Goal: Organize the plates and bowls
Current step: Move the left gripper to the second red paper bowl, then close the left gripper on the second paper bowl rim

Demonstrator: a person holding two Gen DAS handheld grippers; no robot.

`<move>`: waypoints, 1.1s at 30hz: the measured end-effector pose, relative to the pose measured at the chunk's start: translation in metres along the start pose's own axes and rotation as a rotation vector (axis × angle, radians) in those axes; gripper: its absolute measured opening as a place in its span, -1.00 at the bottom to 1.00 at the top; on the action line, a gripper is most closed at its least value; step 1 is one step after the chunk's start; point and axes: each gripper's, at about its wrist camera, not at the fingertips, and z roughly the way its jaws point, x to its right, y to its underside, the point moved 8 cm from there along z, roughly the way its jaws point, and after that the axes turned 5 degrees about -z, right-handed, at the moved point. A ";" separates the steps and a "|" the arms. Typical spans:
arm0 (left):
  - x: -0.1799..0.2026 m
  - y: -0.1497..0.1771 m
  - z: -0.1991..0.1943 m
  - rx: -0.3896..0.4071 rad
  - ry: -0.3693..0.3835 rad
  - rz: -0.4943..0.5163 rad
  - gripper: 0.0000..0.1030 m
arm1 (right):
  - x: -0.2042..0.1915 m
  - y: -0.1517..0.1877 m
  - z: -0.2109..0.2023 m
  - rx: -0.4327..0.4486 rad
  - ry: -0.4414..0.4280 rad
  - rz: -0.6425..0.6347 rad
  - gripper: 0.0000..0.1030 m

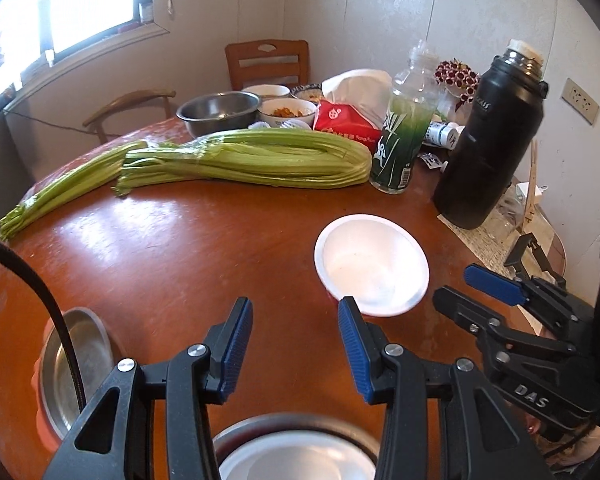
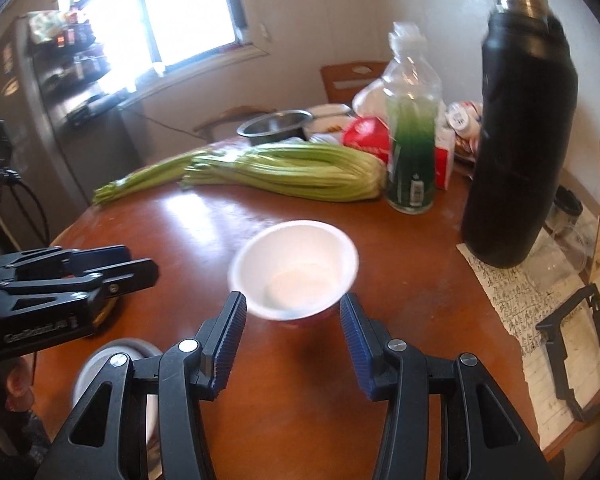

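Note:
A white bowl (image 1: 372, 264) stands on the round brown table (image 1: 180, 248), just beyond and to the right of my left gripper (image 1: 296, 312), which is open and empty. In the right wrist view the same white bowl (image 2: 296, 268) sits right past the tips of my right gripper (image 2: 294, 308), also open with nothing between its fingers. The right gripper (image 1: 466, 286) shows at the right edge of the left view, and the left gripper (image 2: 140, 264) at the left edge of the right view. A steel dish (image 1: 76, 368) lies at the near left. A steel-rimmed bowl (image 1: 296, 452) sits under my left gripper.
Celery bunches (image 1: 244, 160) lie across the table's middle. Behind them are a green-labelled bottle (image 1: 400, 148), a tall black flask (image 1: 488, 140), a red packet (image 1: 348, 124), a steel basin (image 1: 220, 110) and food bowls. A written paper sheet (image 2: 516, 300) covers the right edge. Chairs stand beyond.

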 end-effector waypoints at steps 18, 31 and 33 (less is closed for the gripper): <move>-0.005 -0.004 0.066 -0.115 0.038 -0.057 -0.14 | 0.001 0.004 0.070 -0.130 -0.067 0.006 -0.01; -0.013 0.008 0.076 -0.170 0.028 -0.080 -0.14 | -0.047 0.012 0.073 -0.146 -0.142 -0.067 0.02; -0.013 0.009 0.075 -0.169 0.014 -0.073 -0.14 | -0.051 0.011 0.072 -0.141 -0.126 -0.077 0.02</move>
